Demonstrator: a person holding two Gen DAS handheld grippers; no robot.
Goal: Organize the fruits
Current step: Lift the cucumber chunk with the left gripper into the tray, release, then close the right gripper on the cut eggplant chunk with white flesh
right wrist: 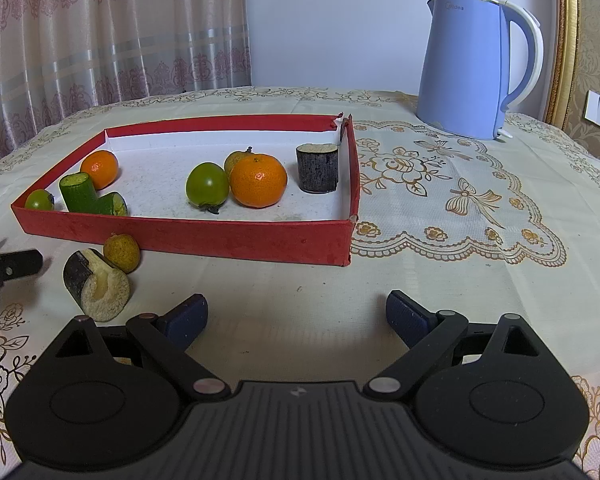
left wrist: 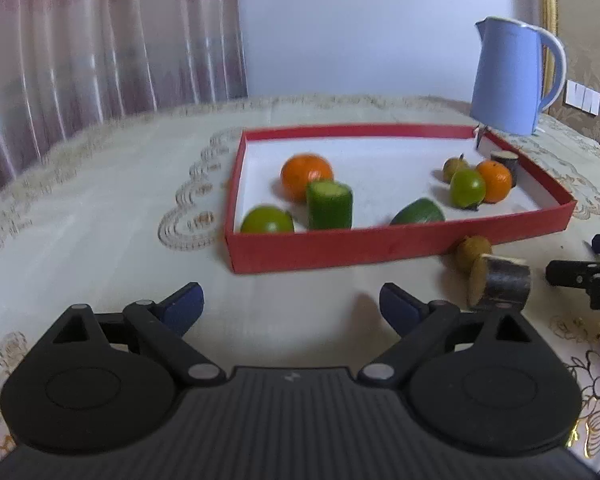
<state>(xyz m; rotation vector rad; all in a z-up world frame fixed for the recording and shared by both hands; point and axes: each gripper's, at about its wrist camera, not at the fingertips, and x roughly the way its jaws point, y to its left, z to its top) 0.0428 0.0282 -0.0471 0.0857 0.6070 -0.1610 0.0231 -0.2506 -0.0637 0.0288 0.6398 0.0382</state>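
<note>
A red tray [right wrist: 204,240] [left wrist: 380,248] holds two oranges [right wrist: 258,180] [right wrist: 99,169], green fruits [right wrist: 207,187] [right wrist: 39,200], green cane pieces [right wrist: 80,196] and a dark cane piece [right wrist: 318,168]. Outside its front wall lie a dark cane piece [right wrist: 96,284] [left wrist: 504,284] and a small brownish fruit [right wrist: 122,253] [left wrist: 473,253]. My left gripper [left wrist: 291,306] is open and empty before the tray. My right gripper [right wrist: 297,314] is open and empty, right of the loose cane piece.
A blue kettle [right wrist: 468,64] [left wrist: 512,76] stands behind the tray at the back right. A patterned cloth covers the table [right wrist: 460,184]. Curtains hang at the back left. The other gripper shows at the left edge of the right wrist view [right wrist: 4,272].
</note>
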